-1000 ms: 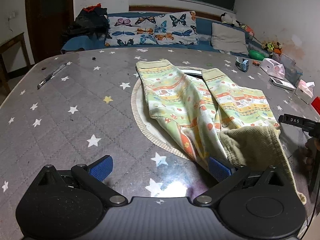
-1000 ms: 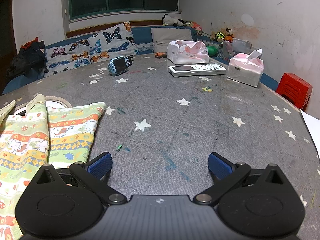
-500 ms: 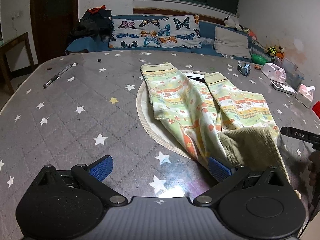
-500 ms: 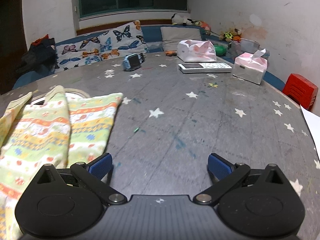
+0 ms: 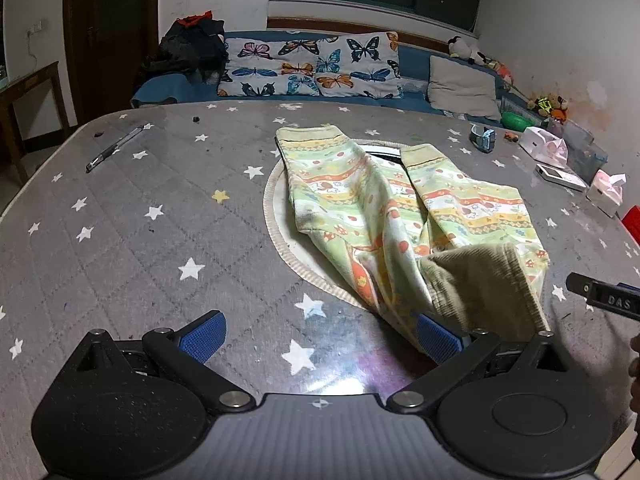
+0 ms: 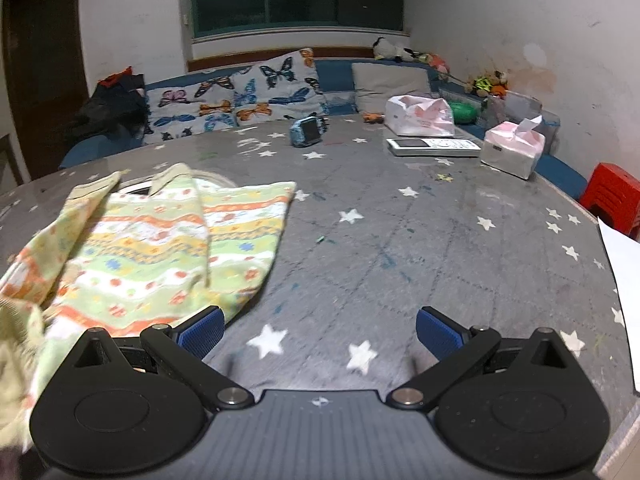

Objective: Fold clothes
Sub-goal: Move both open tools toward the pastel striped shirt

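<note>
A pair of child's trousers [image 5: 384, 216] with green, yellow and orange stripes lies on the grey star-print table [image 5: 160, 240], legs pointing away. The olive ribbed waistband [image 5: 480, 280] is turned up at the near right. My left gripper [image 5: 320, 332] is open above the table; its right pad [image 5: 436, 338] is at the waistband's edge. In the right wrist view the trousers [image 6: 160, 240] lie to the left. My right gripper [image 6: 320, 330] is open and empty, its left pad [image 6: 202, 332] at the cloth's near edge.
A round mat [image 5: 280, 236] lies under the trousers. A pen [image 5: 114, 148] lies at the far left. A blue watch [image 6: 308, 130], a remote [image 6: 434, 146], tissue packs [image 6: 512, 150] and a white paper [image 6: 620, 280] stand to the right. A red stool [image 6: 612, 196] is beyond the edge.
Both grippers have drawn back and risen a little. The right wrist view has swung left, so more of the trousers shows. Both stay open.
</note>
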{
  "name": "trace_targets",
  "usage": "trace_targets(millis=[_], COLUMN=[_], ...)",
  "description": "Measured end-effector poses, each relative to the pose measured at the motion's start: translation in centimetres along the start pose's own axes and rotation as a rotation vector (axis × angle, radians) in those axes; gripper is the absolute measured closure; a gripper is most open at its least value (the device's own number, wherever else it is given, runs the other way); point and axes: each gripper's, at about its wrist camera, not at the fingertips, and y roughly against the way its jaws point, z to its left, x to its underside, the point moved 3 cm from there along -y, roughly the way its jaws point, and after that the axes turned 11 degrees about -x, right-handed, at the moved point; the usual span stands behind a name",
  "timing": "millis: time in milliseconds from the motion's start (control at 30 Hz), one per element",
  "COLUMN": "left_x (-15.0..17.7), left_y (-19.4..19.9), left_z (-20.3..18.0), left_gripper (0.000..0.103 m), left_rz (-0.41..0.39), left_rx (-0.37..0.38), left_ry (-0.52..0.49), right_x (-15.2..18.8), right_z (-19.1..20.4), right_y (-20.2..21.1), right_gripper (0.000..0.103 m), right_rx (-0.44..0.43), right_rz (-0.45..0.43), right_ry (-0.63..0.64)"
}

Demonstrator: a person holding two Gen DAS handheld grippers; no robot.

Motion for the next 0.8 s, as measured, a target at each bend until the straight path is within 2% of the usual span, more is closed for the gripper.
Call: trace_targets(millis=[267,800], left_x=[0.4,1.2], left_y=[-0.1,0.1], left_z=[-0.1,-0.9], left_gripper=[0.000,0.000], left_rz=[0.013,0.034], left_rx=[0.004,0.017], left_ry=[0.005,-0.007], right_x=[1.0,2.1], right_z=[2.0,3.3], right_y=[1.7,3.0], right_gripper=[0.000,0.000], right_rx=[-0.037,-0.072], right_rz=[0.002,0.009], right_ry=[0.038,0.064])
